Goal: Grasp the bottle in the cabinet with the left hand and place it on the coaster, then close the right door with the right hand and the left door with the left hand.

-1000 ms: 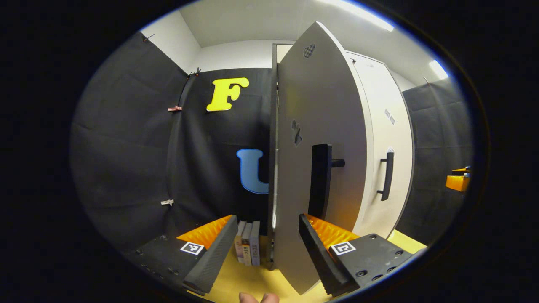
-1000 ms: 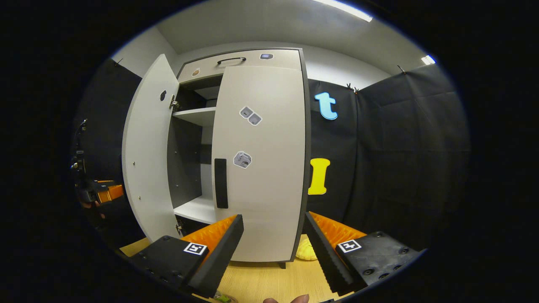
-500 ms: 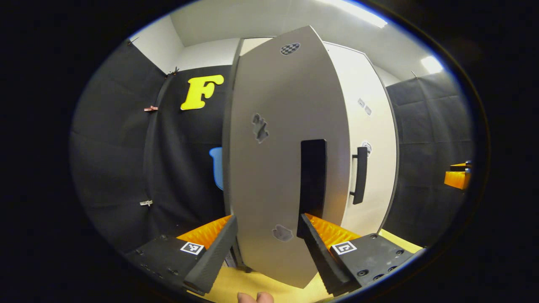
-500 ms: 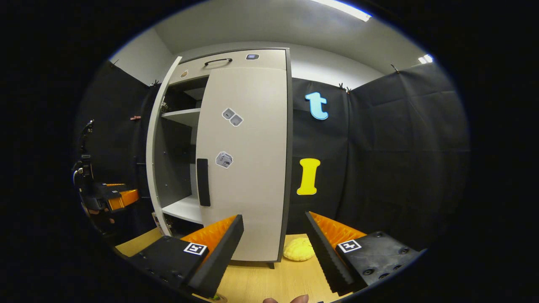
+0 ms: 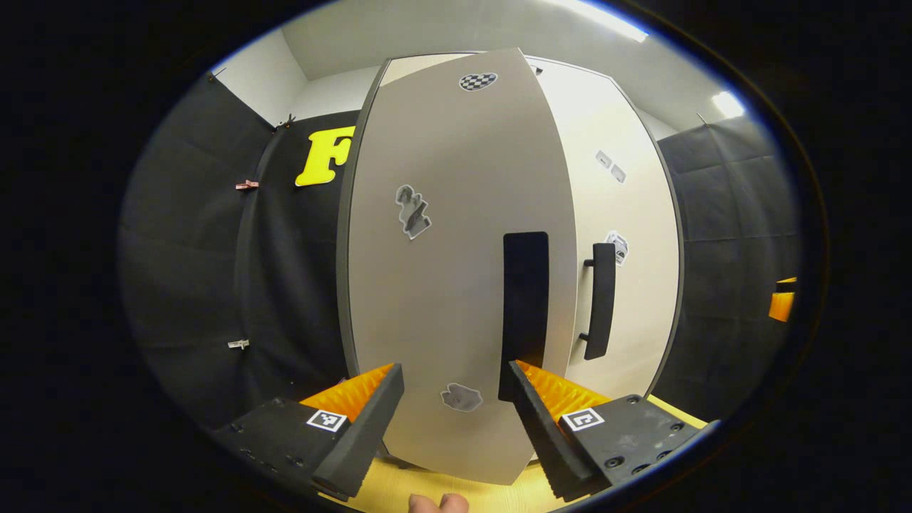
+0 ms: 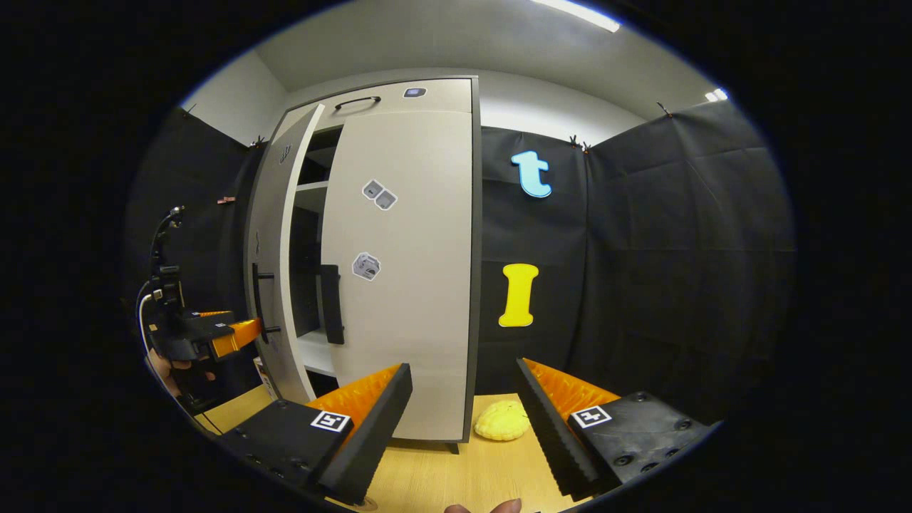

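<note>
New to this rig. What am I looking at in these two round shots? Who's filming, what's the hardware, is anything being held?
There is no robot arm here. A person holds a two-finger gripper in each hand, and a fisheye camera rides on each one, looking forward along its fingers.

In the left gripper view, the left gripper sits open at the bottom, close up to the cabinet's left door, which is partly swung in. The black bar is that door's handle. The right door is beside it.

In the right gripper view, the right gripper is open and holds nothing, standing back from the cabinet. The right door looks shut; a gap with shelves shows beside it. The left gripper shows farther off at the left, near the left door. A yellow lumpy thing lies on the wooden table.
</note>
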The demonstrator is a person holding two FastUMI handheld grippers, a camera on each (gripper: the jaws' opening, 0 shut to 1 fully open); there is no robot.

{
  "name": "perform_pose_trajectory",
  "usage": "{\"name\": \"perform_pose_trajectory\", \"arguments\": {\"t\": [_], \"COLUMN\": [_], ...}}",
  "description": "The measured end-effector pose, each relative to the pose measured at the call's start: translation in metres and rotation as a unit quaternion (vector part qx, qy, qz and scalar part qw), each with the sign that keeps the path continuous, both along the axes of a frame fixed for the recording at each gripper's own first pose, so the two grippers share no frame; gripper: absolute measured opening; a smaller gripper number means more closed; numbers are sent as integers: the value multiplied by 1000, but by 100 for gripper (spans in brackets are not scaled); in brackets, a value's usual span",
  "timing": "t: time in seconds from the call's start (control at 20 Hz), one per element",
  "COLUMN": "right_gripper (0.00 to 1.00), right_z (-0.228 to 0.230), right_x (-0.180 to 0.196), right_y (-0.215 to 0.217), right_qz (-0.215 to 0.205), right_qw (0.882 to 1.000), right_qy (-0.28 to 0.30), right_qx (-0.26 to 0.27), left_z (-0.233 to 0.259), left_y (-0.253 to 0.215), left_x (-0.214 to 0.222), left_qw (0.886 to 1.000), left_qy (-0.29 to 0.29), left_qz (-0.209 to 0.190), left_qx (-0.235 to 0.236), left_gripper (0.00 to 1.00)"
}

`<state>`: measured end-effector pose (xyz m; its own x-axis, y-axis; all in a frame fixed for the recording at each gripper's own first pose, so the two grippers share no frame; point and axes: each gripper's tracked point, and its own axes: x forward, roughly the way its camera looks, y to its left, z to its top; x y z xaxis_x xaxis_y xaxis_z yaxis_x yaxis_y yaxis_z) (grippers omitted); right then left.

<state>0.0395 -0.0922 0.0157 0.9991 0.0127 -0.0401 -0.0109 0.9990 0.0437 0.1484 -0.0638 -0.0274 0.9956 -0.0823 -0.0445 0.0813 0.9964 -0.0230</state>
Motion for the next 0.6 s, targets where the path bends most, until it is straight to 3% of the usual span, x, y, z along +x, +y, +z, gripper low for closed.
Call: {"name": "perform_pose_trajectory", "arguments": {"t": [0.6], "right_gripper": [96], "right_z": [-4], "right_x": [11], "right_y": [10], "right_qz": [22], "right_qw": [1000], "right_qy": [10], "right_qx": [3], "left_z": [1], "left_y": [-16], "left_x": [21], "left_qw": [1000], "left_qy": [0], "left_qz": [9], "left_qx": [17], "left_gripper": [95]}}
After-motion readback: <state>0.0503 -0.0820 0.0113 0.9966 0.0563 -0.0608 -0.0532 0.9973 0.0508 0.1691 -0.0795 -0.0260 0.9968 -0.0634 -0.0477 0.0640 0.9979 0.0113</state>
